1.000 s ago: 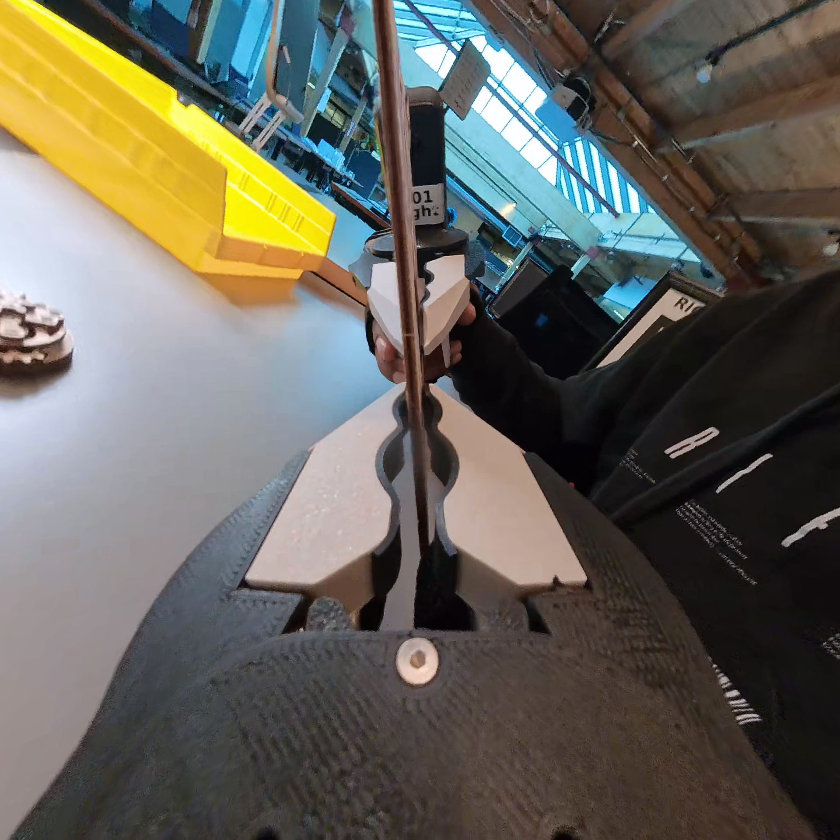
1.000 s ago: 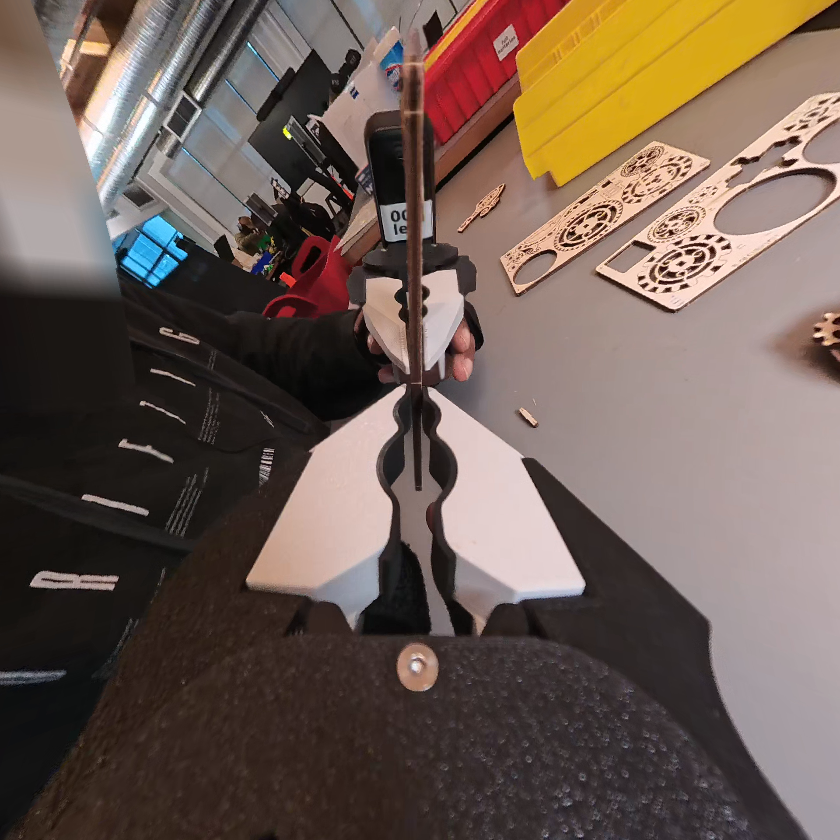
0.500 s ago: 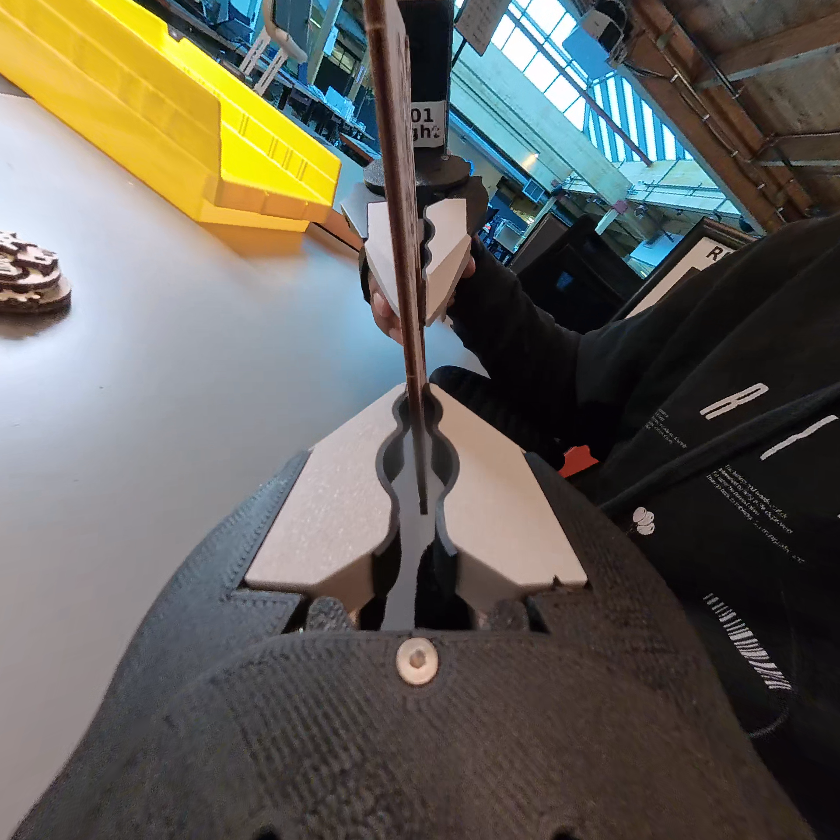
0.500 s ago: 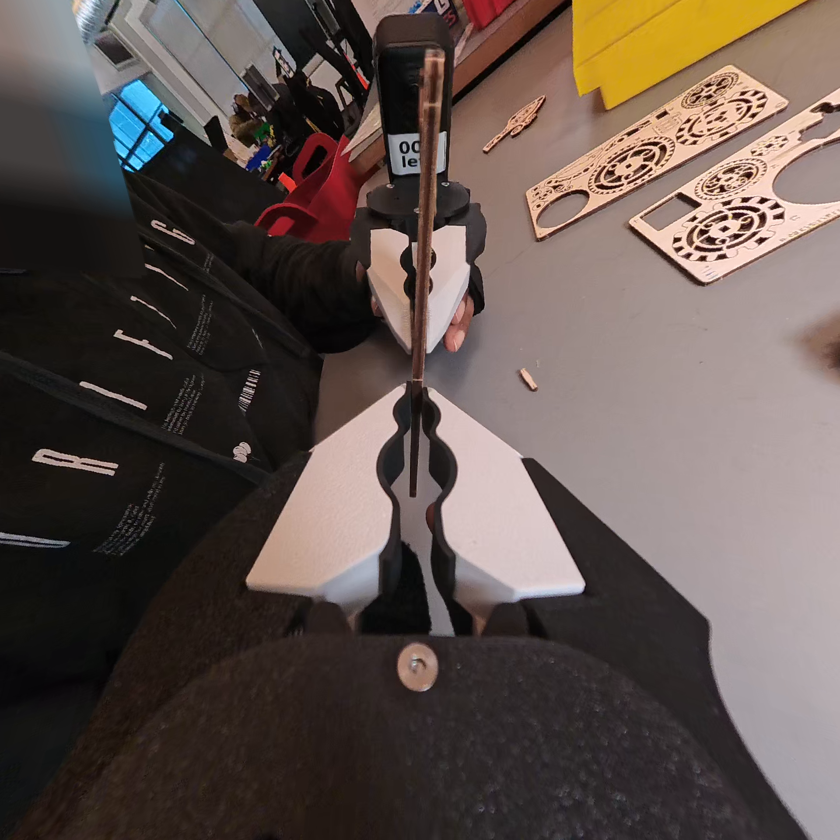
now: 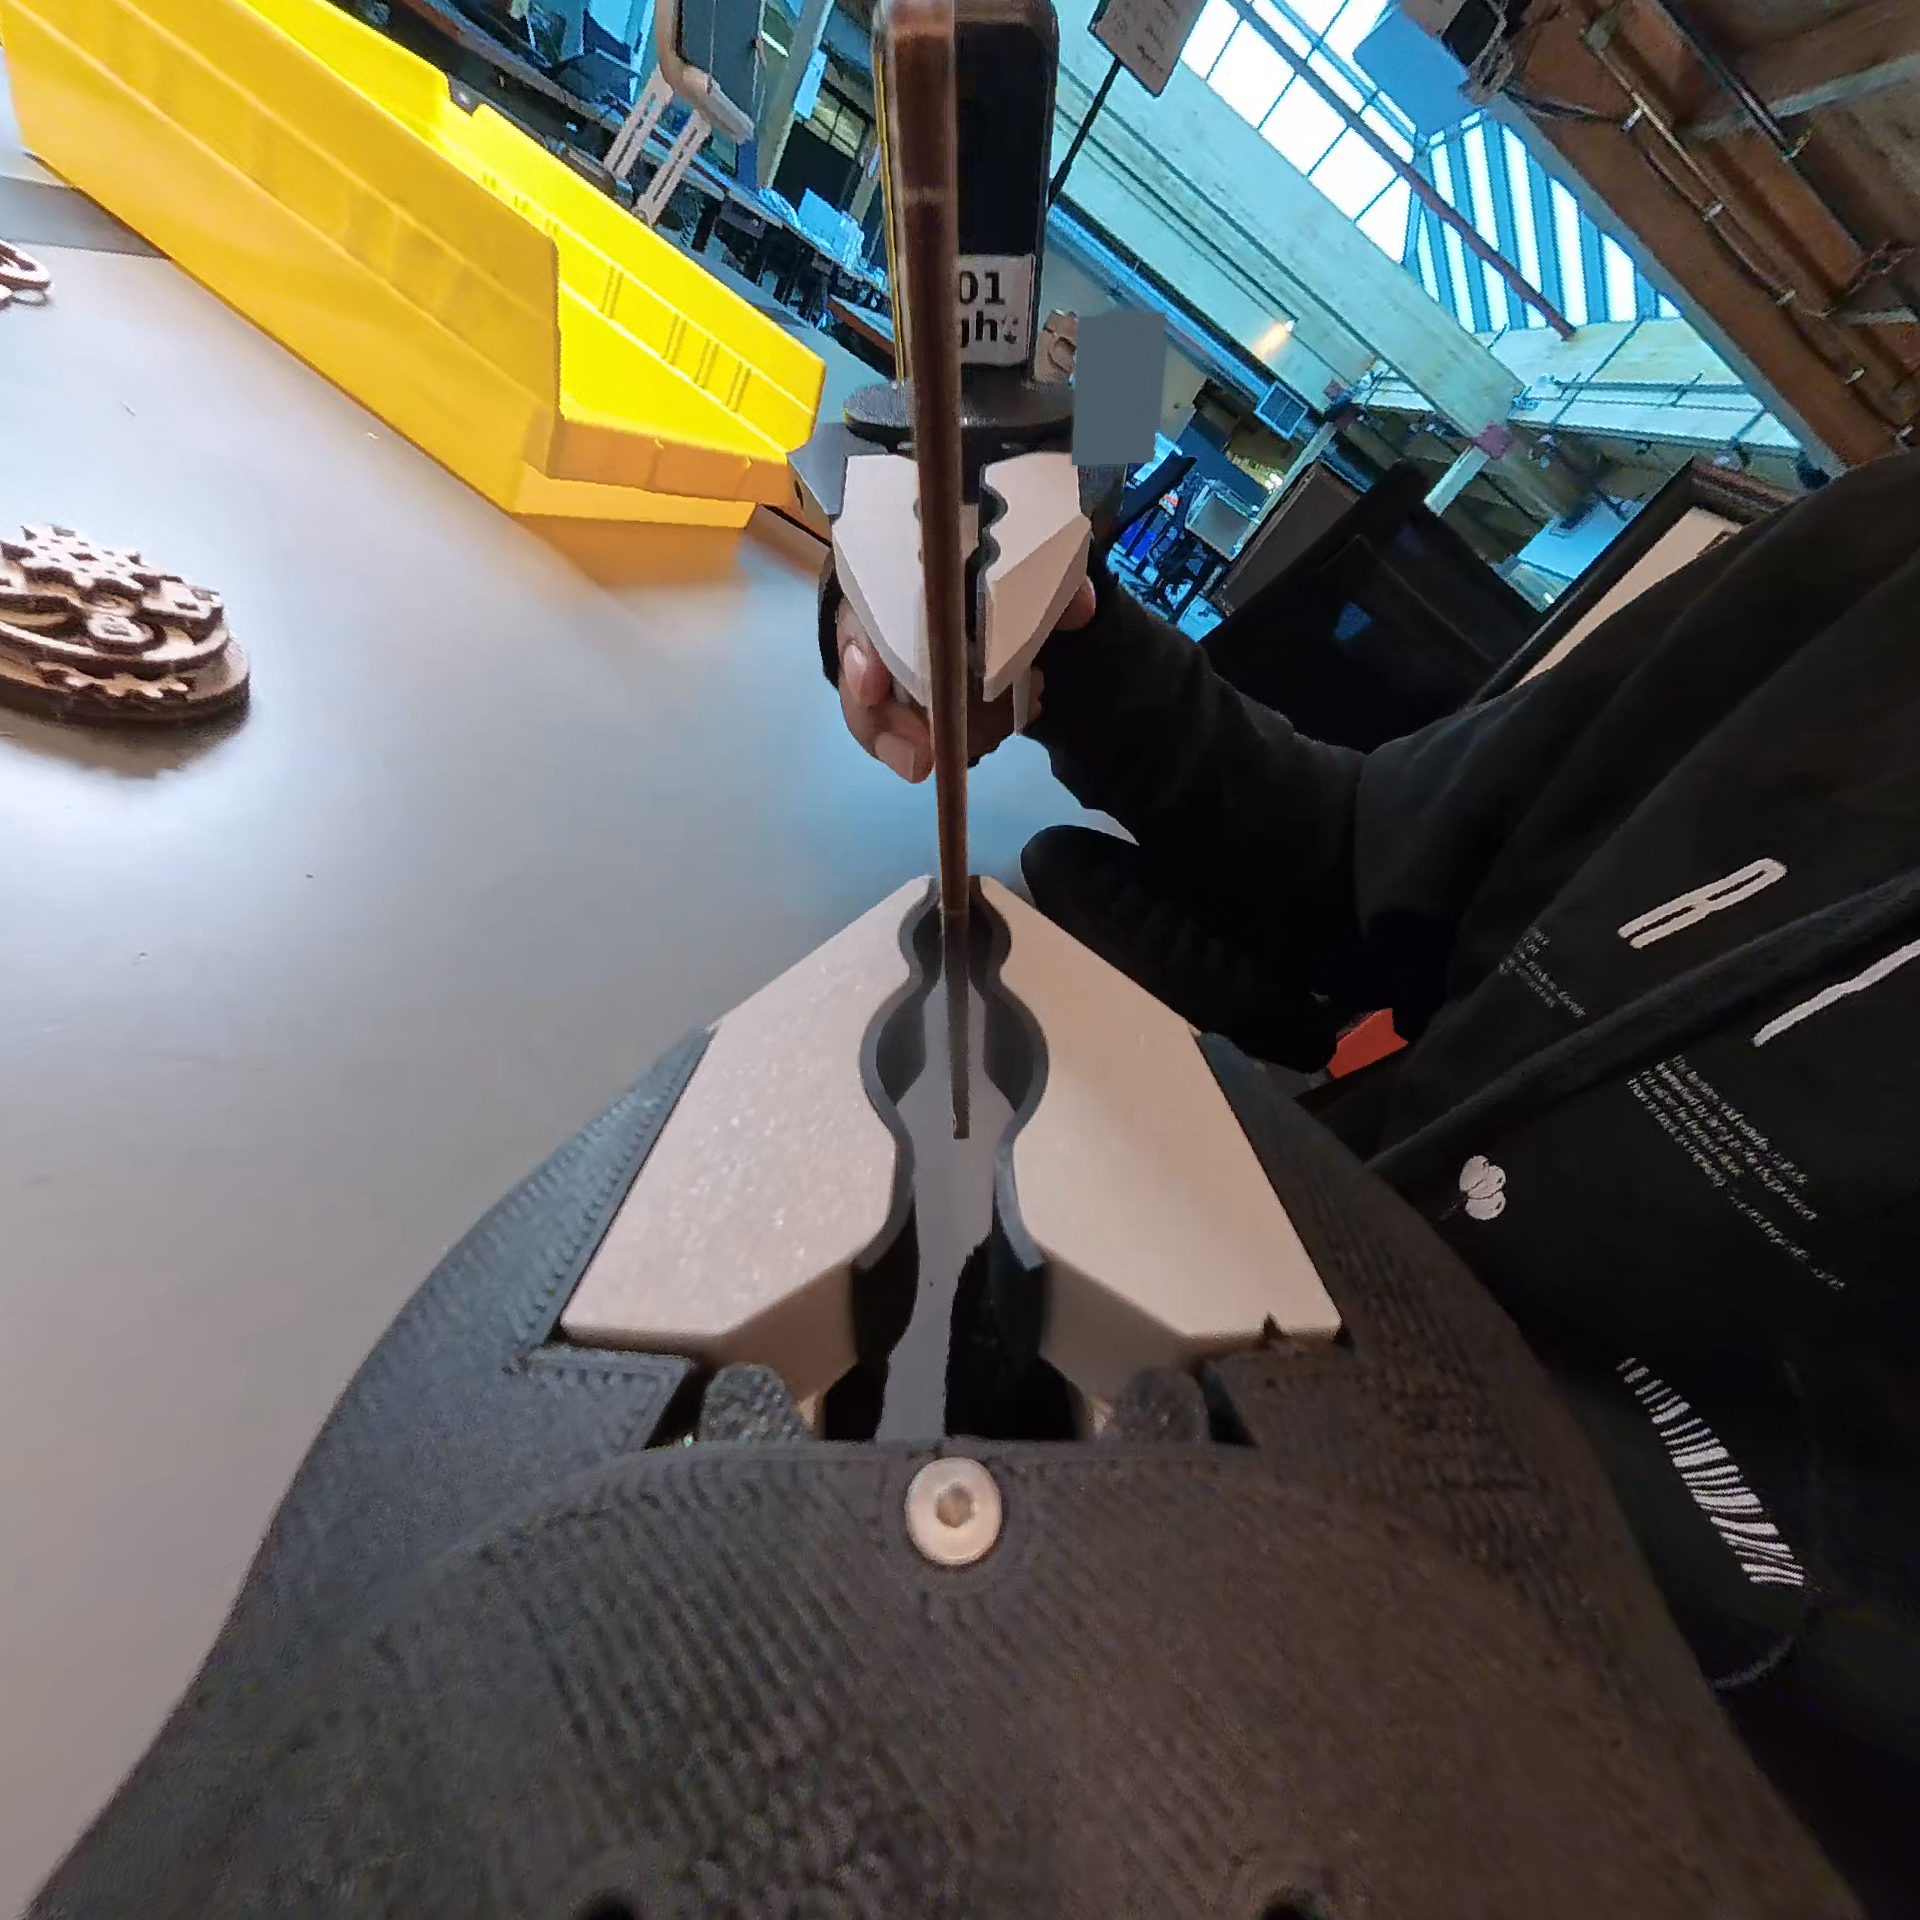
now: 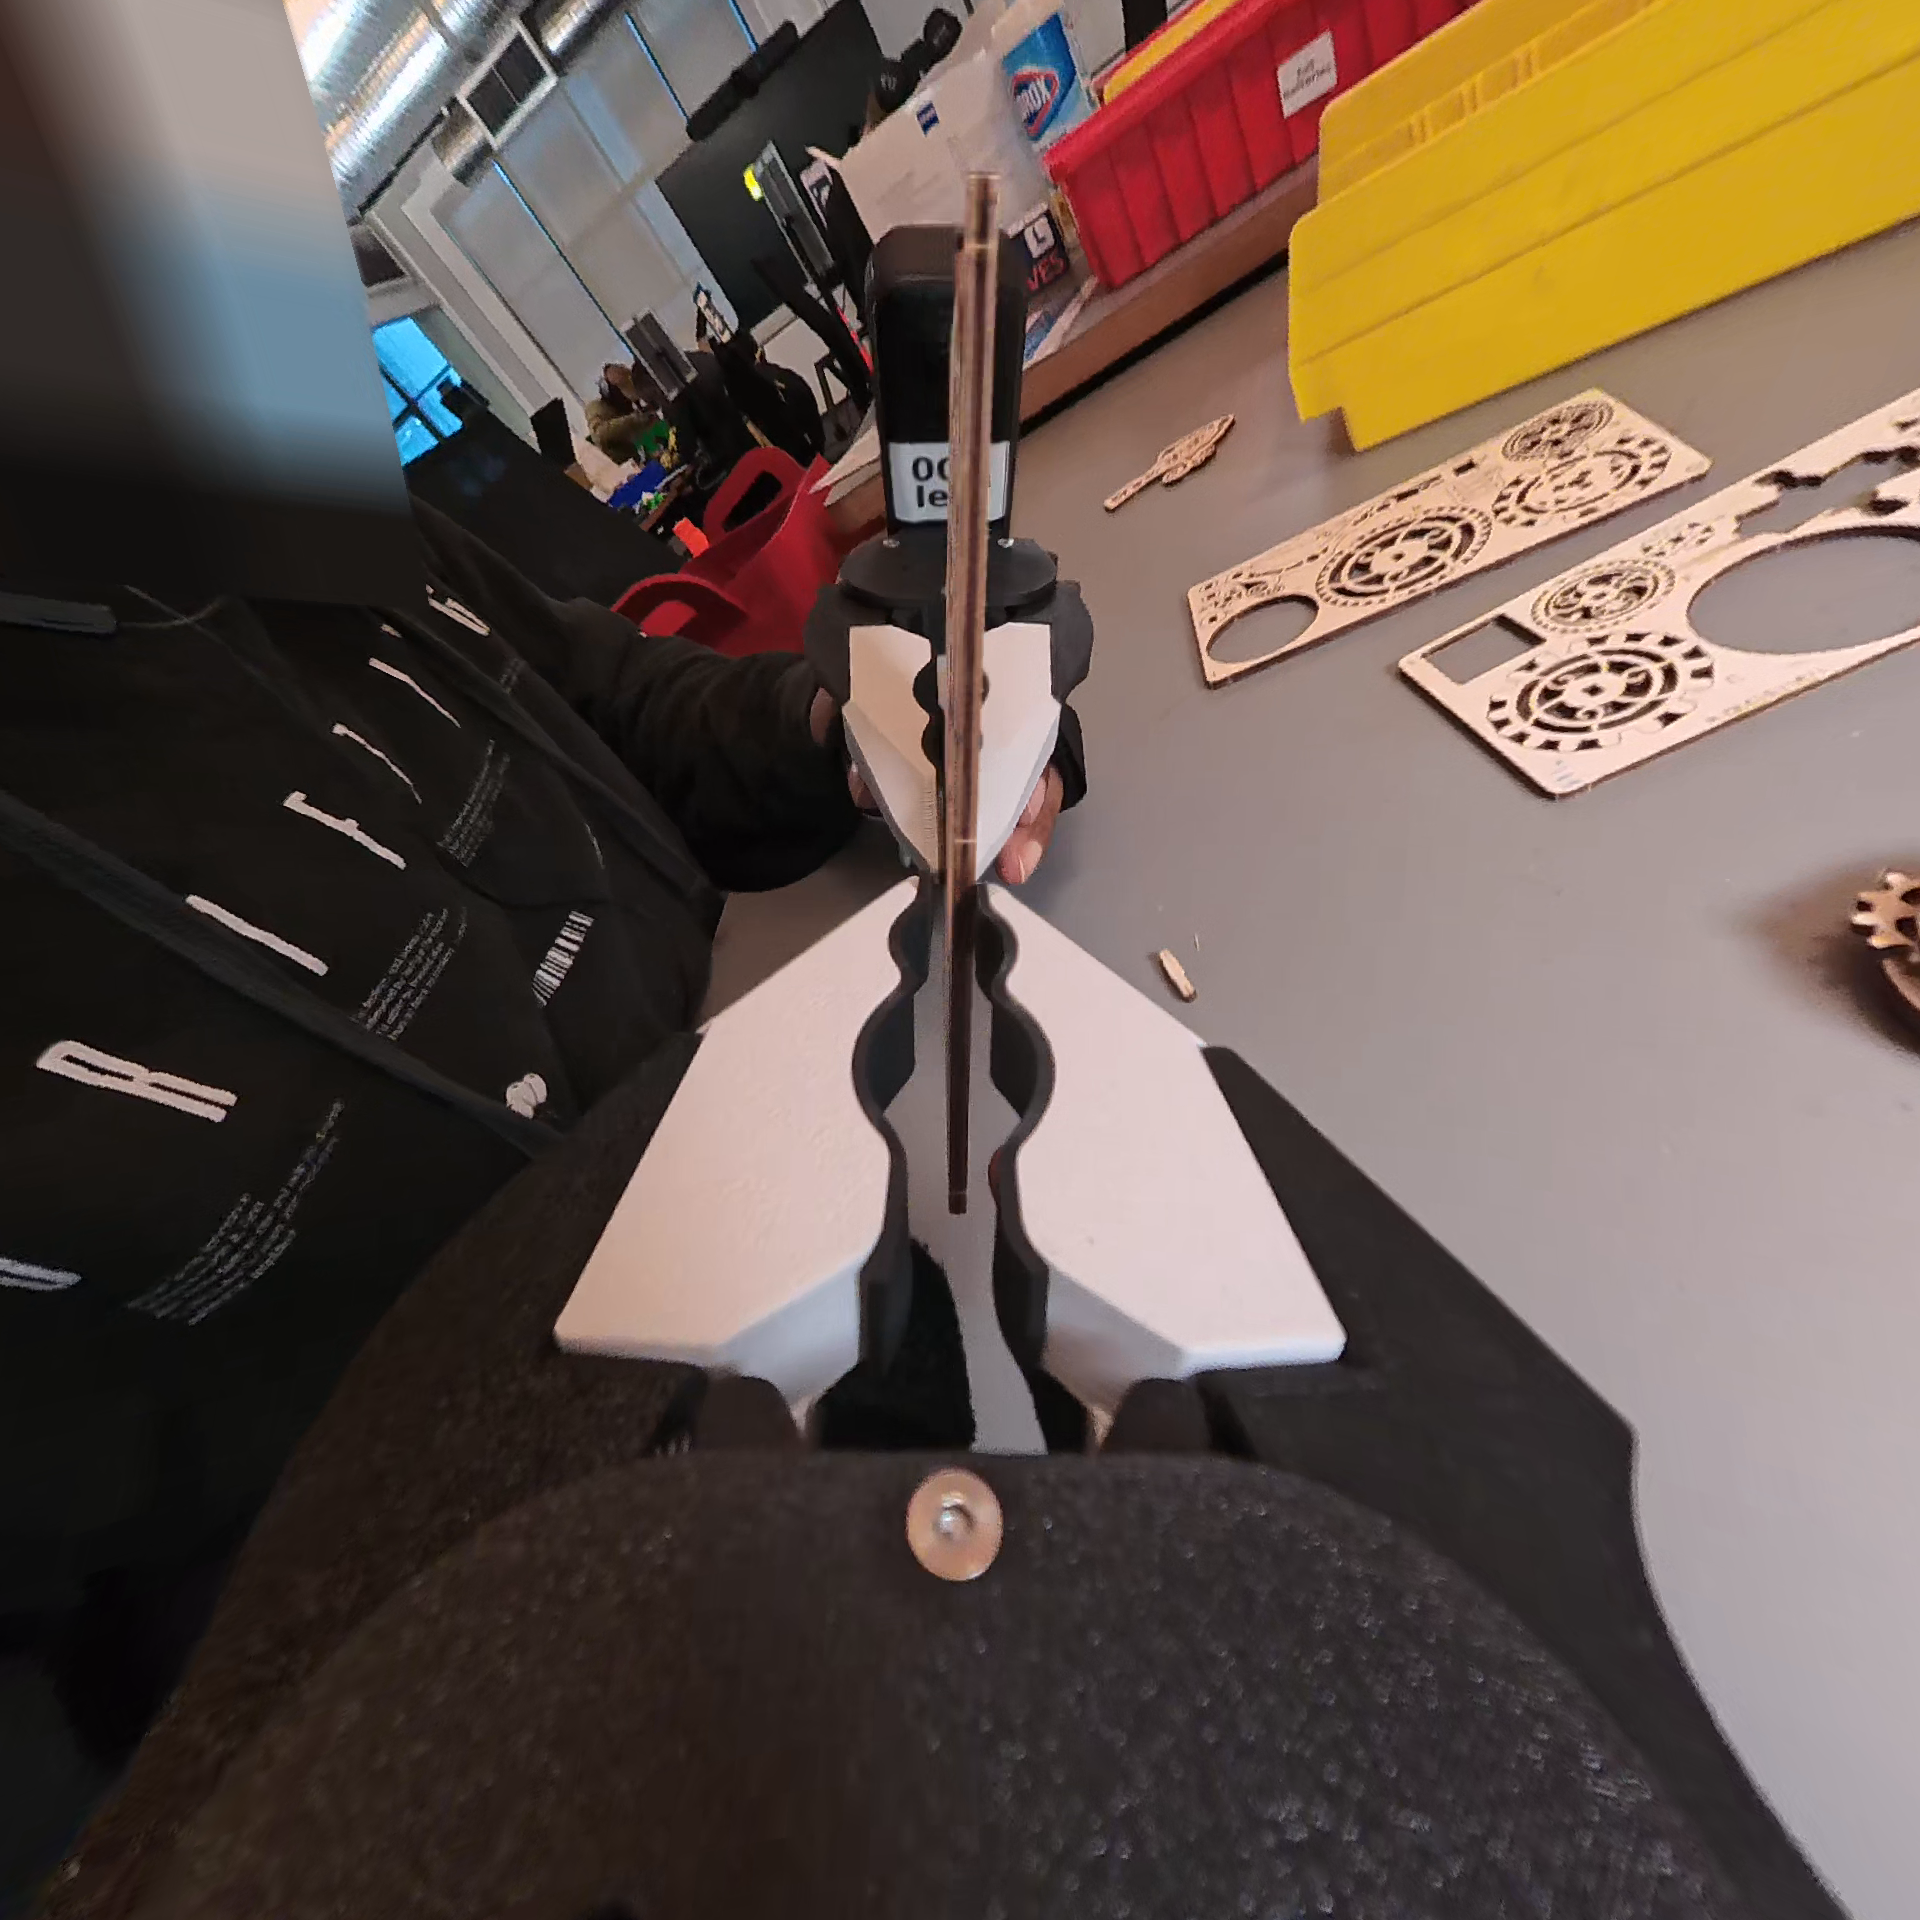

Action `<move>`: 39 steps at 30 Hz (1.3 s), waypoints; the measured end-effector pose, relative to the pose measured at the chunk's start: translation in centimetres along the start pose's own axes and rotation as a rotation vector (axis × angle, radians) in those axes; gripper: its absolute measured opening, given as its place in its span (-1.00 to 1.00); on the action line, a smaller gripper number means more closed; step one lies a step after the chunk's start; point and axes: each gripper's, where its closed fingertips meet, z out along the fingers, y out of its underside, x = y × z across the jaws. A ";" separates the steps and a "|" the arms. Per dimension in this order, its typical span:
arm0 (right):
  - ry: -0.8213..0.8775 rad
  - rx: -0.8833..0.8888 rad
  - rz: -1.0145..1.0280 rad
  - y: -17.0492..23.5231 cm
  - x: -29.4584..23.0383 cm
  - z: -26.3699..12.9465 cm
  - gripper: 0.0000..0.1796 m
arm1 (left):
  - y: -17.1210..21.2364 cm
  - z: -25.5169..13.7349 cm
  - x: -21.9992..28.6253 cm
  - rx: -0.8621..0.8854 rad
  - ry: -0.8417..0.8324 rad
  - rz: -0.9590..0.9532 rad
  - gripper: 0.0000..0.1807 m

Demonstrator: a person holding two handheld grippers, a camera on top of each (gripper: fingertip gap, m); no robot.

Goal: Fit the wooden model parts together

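Observation:
A thin wooden sheet [image 5: 933, 416] is held edge-on between both grippers, above the grey table [image 5: 364, 935]. My left gripper [image 5: 951, 896] is shut on one end of it. My right gripper [image 5: 961, 707] faces it from the far side, held by a hand. In the right wrist view the same sheet [image 6: 968, 520] runs up from my right gripper [image 6: 954, 896], which is shut on it. The left gripper [image 6: 961, 847] clamps the other end. Only the sheet's edge shows, so its cut-outs are hidden.
A stack of wooden gears [image 5: 104, 634] lies at the left, and yellow bins [image 5: 416, 260] stand behind it. Two flat gear-pattern sheets [image 6: 1455, 540] [image 6: 1662, 665], a small chip [image 6: 1176, 975], a loose gear [image 6: 1891, 935] and a red bin [image 6: 1174, 187] are on the right. A person's black top [image 6: 312, 935] is close by. The grippers' ends are close to 5 cm from one another.
Both grippers keep their hold on the sheet. The pair has swung and tilted together, so each view now shows more of the table and the other gripper sits nearer.

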 end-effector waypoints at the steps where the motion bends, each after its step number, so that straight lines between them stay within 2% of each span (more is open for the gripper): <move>1: 0.004 0.012 -0.005 -0.2 0.1 0.1 -0.93 | -0.3 -0.2 0.0 0.013 0.001 -0.004 -0.98; 5: 0.040 0.052 -0.004 -0.7 0.8 0.4 -0.78 | -1.6 -1.3 -0.5 0.088 -0.005 -0.036 -0.98; 8: 0.040 0.012 0.005 0.1 0.9 1.1 -0.67 | -2.2 -1.8 -0.8 0.137 0.005 -0.079 -0.98; 9: 0.037 -0.016 -0.005 0.7 0.8 1.5 -0.69 | -2.3 -1.8 -0.8 0.145 0.013 -0.096 -0.99; 11: 0.033 -0.067 -0.028 1.5 0.5 1.9 -0.91 | -2.1 -1.6 -0.7 0.148 0.027 -0.119 -0.99; 13: 0.055 -0.085 -0.045 1.9 0.7 1.8 -0.98 | -1.9 -1.4 -0.9 0.136 0.016 -0.118 -0.98; 21: 0.034 -0.034 0.040 1.7 1.2 1.9 -0.99 | -2.2 -2.1 -2.1 0.153 -0.034 -0.121 -0.92; 31: 0.006 0.188 0.329 -0.7 2.5 2.5 -0.99 | -3.6 -3.7 -3.0 0.251 0.004 -0.252 -0.98; 35: 0.034 0.270 0.325 -1.8 2.9 2.8 -0.99 | -4.1 -4.3 -3.3 0.307 0.011 -0.305 -1.00; 39: 0.092 0.323 0.274 -2.7 3.1 3.4 -0.90 | -4.0 -4.4 -3.6 0.316 0.011 -0.342 -1.00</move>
